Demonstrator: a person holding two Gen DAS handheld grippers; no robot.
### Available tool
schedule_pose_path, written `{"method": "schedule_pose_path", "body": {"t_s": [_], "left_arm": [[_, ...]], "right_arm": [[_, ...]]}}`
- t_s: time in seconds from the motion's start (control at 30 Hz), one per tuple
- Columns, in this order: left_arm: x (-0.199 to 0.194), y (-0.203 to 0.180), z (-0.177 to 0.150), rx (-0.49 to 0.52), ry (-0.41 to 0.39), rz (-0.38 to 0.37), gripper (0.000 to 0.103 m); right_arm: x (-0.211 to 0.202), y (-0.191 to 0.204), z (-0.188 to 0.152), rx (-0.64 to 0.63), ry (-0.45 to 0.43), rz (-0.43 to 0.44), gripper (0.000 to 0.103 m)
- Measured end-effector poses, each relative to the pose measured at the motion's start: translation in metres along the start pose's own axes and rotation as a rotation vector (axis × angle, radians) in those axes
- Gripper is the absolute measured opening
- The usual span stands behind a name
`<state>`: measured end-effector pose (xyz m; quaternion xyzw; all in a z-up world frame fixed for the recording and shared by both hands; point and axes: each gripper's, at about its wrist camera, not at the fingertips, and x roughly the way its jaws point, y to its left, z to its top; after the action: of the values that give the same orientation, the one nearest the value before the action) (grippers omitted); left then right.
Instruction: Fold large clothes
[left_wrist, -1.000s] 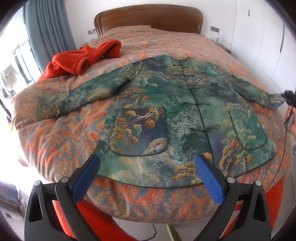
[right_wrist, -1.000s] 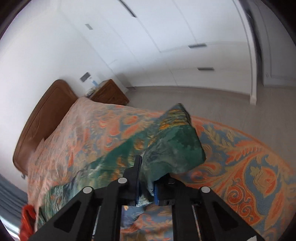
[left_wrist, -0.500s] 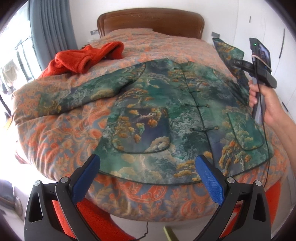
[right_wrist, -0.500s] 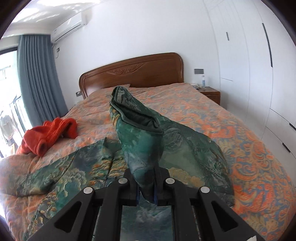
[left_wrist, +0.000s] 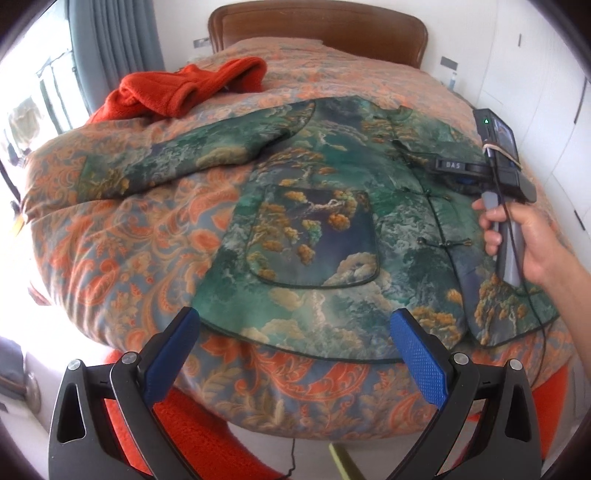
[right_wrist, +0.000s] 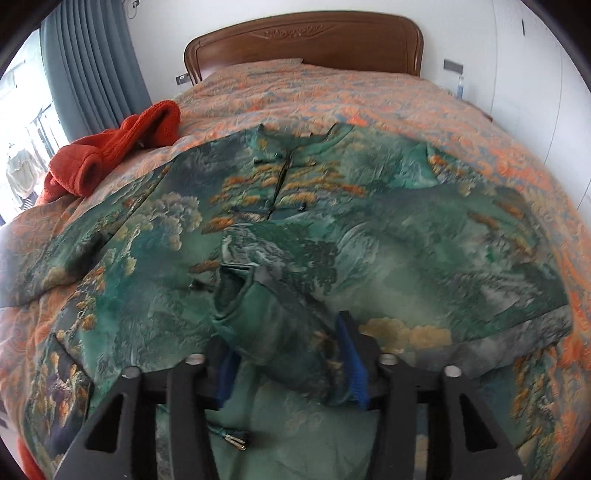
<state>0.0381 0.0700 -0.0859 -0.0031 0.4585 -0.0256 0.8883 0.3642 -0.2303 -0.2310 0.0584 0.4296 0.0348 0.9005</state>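
A green landscape-print padded jacket (left_wrist: 314, 206) lies face up and buttoned on the bed, its left sleeve (left_wrist: 177, 166) stretched out to the side. My left gripper (left_wrist: 291, 321) hangs open just above the hem, holding nothing. My right gripper (right_wrist: 288, 347), also seen at the jacket's right side (left_wrist: 458, 173) in a person's hand (left_wrist: 524, 236), is over the chest. Its jaws are opening, and the folded-in right sleeve cuff (right_wrist: 236, 291) lies loose between the blue pads (right_wrist: 351, 354), draped across the jacket front (right_wrist: 332, 229).
A red fleece garment (left_wrist: 184, 92) is heaped on the patterned quilt (left_wrist: 122, 251) at the back left. A wooden headboard (left_wrist: 317, 26) stands behind, grey curtains (left_wrist: 110, 44) at the left and white cupboard doors (left_wrist: 554, 74) at the right. Red fabric (left_wrist: 207, 435) hangs below the bed's near edge.
The right gripper swung the right sleeve from the bed's right side in over the jacket front, and its jaws have parted. The left gripper sank slightly toward the hem, still open.
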Motion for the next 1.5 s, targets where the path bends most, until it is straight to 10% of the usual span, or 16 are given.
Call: {"method": "schedule_pose_path", "body": {"t_s": [0.3,0.5,0.67,0.73,0.77,0.87,1.07,1.4,1.5], "left_arm": [[0.04,-0.054,0.09,0.092,-0.017,-0.348,0.103],[0.15,-0.121,0.172,0.061,0.191,-0.617,0.102],[0.22,-0.163,0.189,0.082,0.331,-0.523,0.09],[0.232,-0.172,0.186,0.092,0.373,-0.482,0.066],[0.234,-0.176,0.185,0.098,0.384,-0.482,0.039],[0.225,-0.185,0.194,0.126,0.347,-0.471,0.014],[0.201,-0.184,0.244,0.149,0.144,-0.414,0.014],[0.268,-0.174,0.224,0.151,0.143,-0.312,0.02],[0.271,-0.17,0.216,0.13,0.126,-0.318,0.022]], "right_arm": [[-0.087,-0.009,-0.057,0.027,-0.137,0.181,0.068],[-0.156,-0.03,-0.124,0.073,-0.208,0.177,0.069],[-0.189,-0.049,-0.168,0.145,-0.214,0.162,0.069],[-0.201,-0.056,-0.18,0.161,-0.219,0.148,0.069],[-0.206,-0.06,-0.185,0.162,-0.221,0.141,0.069],[-0.217,-0.069,-0.195,0.153,-0.235,0.101,0.069],[-0.22,-0.086,-0.185,0.146,-0.255,0.068,0.069],[-0.177,-0.14,-0.089,0.144,-0.247,0.047,0.069],[-0.143,-0.18,-0.039,0.21,-0.215,0.05,0.053]]}}
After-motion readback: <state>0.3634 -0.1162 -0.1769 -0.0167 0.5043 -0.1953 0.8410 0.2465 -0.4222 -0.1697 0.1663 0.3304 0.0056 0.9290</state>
